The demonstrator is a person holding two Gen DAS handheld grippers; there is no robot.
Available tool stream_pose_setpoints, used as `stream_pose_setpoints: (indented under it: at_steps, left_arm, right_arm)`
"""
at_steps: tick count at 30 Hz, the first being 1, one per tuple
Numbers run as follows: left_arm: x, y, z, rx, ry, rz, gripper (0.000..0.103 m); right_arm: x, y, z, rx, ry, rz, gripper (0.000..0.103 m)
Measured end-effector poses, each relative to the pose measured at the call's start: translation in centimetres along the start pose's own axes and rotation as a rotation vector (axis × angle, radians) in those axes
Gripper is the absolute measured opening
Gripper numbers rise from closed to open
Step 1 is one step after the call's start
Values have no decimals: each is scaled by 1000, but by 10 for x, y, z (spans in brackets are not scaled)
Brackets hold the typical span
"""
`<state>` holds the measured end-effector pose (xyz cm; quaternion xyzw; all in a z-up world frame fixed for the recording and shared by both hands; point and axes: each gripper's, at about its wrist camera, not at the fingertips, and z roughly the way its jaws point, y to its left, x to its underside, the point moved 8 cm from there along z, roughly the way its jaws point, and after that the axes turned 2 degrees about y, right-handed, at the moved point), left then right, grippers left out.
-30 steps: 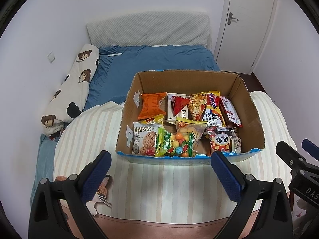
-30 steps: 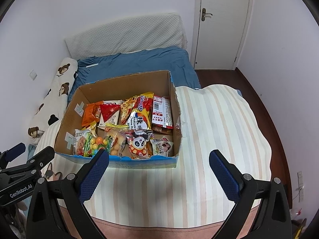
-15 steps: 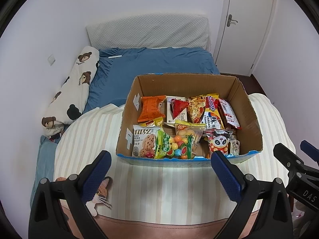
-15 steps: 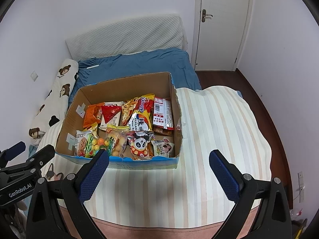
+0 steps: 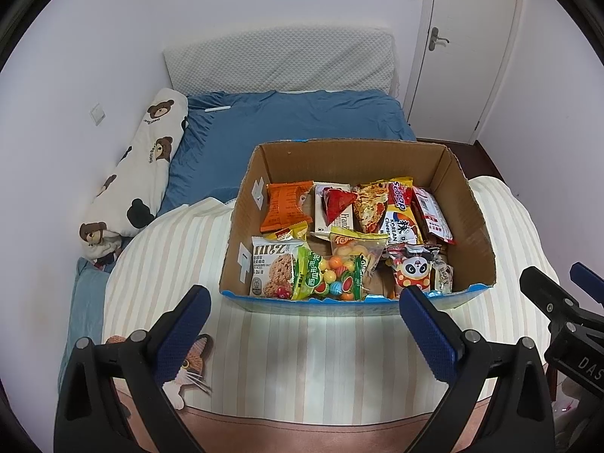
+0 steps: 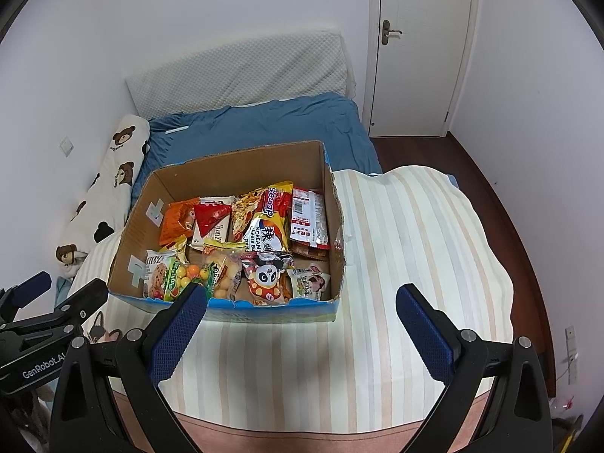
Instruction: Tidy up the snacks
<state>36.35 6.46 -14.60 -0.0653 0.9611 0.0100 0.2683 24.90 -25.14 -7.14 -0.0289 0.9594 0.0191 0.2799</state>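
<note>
An open cardboard box point(image 5: 472, 204) sits on a striped table; it also shows in the right wrist view point(image 6: 336, 204). It holds several snack packets: an orange pack point(image 5: 287, 205), a cookie pack point(image 5: 271, 268), a green candy bag point(image 5: 328, 275), a panda pack point(image 5: 413, 271) and a yellow noodle pack point(image 5: 400, 215). My left gripper point(image 5: 302, 324) is open and empty, just in front of the box. My right gripper point(image 6: 298, 324) is open and empty, in front of the box's right corner.
The striped tablecloth point(image 6: 407, 249) extends right of the box. A cat-shaped mat point(image 5: 188, 373) lies at the table's front left. A blue bed point(image 5: 287, 120) with a bear-print pillow point(image 5: 139, 173) lies behind. A white door point(image 6: 419, 49) is at the back right.
Both views have shifted slightly, so the box sits a little lower and nearer the fingers. The snacks have not moved and both grippers stay open.
</note>
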Motion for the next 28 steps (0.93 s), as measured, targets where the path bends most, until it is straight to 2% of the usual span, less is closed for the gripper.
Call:
stream_pose_setpoints:
  at_steps: [28]
  left_arm:
    - [-2, -5, -7, -7, -29, -1, 103]
  right_arm:
    - [1, 1, -3, 2, -6, -9, 102]
